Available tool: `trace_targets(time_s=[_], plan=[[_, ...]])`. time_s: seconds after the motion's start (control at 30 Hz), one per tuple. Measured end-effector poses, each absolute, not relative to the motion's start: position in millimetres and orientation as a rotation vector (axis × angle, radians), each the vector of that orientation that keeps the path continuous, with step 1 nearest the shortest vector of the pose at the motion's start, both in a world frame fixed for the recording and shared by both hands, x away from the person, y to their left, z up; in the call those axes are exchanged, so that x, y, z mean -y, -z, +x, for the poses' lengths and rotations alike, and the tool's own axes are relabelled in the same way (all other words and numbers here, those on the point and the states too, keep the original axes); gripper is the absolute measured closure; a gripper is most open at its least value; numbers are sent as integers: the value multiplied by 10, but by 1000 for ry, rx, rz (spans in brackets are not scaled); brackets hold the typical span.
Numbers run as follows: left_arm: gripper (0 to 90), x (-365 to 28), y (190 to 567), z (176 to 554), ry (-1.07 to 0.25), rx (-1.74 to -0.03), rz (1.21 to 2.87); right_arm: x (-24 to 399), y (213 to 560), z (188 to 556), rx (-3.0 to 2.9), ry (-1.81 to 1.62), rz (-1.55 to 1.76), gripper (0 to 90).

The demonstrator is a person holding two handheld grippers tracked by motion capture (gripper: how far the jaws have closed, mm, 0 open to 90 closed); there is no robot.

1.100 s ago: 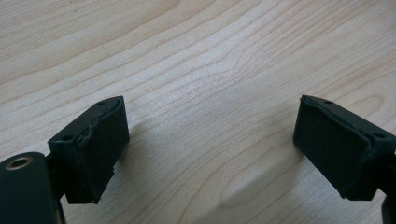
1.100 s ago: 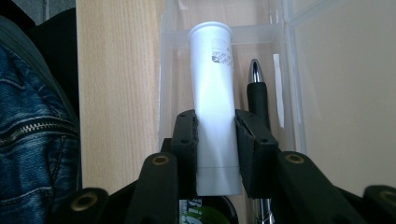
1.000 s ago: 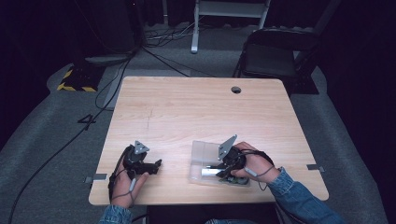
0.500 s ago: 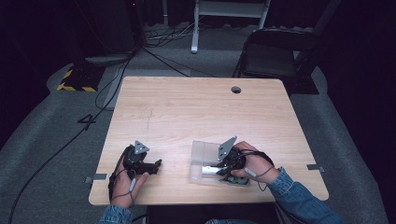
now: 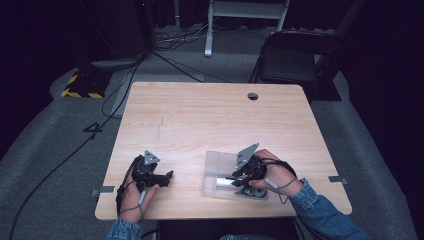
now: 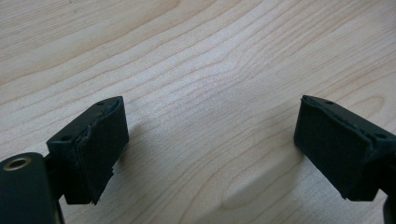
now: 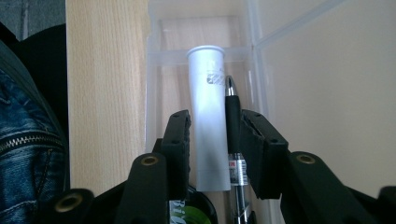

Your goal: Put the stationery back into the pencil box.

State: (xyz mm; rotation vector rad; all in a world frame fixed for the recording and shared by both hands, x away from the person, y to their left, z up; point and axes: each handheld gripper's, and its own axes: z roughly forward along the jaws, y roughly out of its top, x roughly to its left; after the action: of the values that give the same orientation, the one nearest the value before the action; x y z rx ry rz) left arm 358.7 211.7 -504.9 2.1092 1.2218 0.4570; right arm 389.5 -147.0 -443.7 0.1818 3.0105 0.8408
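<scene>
Jaws of the right gripper [image 7: 212, 140] straddle a white tube [image 7: 208, 116] and a black pen [image 7: 232, 116] in a clear tray [image 7: 154, 84].
They have just been opening, both things between them, pads barely off; the left gripper [image 6: 210, 154] rests wide open on bare bench [image 5: 200, 115].

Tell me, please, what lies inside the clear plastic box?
A white tube and a black pen lie side by side in the clear plastic box; the right tongs cover their near ends.
</scene>
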Motion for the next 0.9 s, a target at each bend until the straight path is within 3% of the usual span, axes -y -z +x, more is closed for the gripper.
trace_targets(time_s=[0.9], plan=[[103,-2135,5049,3609,-453,-1224,2106,2126,3976,4092,-2739,-1107,555,491]])
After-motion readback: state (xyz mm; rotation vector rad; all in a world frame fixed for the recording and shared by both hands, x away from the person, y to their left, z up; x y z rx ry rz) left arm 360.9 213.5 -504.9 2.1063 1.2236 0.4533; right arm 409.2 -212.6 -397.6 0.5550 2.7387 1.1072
